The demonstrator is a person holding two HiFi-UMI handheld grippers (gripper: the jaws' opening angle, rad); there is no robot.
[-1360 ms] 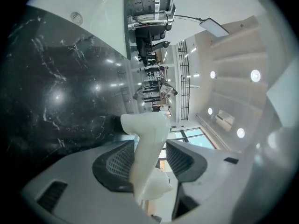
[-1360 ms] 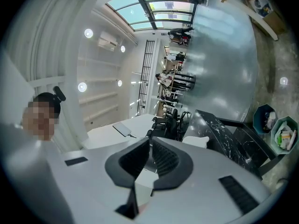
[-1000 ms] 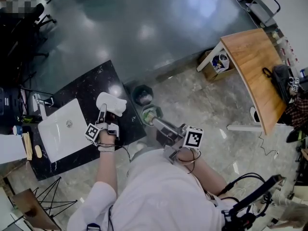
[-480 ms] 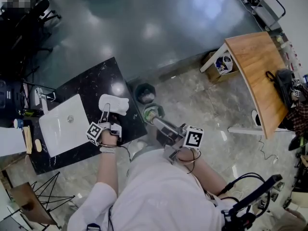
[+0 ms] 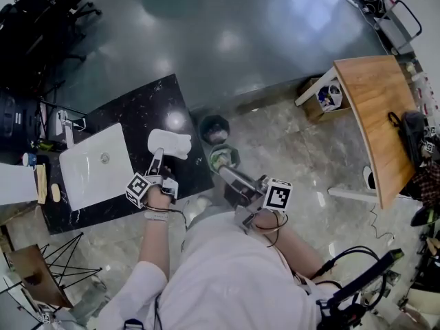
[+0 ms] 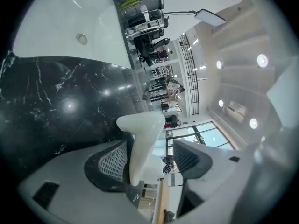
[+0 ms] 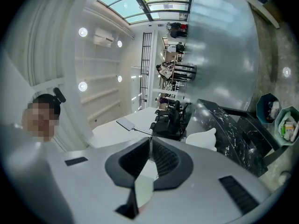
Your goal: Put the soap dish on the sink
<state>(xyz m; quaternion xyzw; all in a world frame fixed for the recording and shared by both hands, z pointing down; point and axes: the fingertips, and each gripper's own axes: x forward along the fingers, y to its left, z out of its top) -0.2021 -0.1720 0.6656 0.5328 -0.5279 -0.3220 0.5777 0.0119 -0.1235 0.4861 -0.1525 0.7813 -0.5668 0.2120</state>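
Note:
The white soap dish (image 5: 169, 143) rests on the black marble counter (image 5: 137, 108), just right of the white sink basin (image 5: 96, 165). My left gripper (image 5: 157, 162) is at the dish's near edge, jaws spread wide. In the left gripper view the dish (image 6: 140, 143) lies between the jaws of the left gripper (image 6: 147, 155), close to the left pad (image 6: 112, 162), with a clear gap to the right pad. My right gripper (image 5: 221, 171) hovers off the counter's right edge, above the bins. It is shut and empty in the right gripper view (image 7: 149, 160), where the dish (image 7: 202, 139) shows farther off.
A faucet (image 5: 65, 124) stands at the sink's far side. A dark bin (image 5: 214, 128) and a green bin (image 5: 221, 158) sit on the floor beside the counter's right edge. A wooden table (image 5: 375, 115) stands at the right. Small items (image 5: 53, 192) lie left of the sink.
My left gripper's jaws have opened off the soap dish and drawn back a little toward me. The dish stays on the counter. The right gripper has held still.

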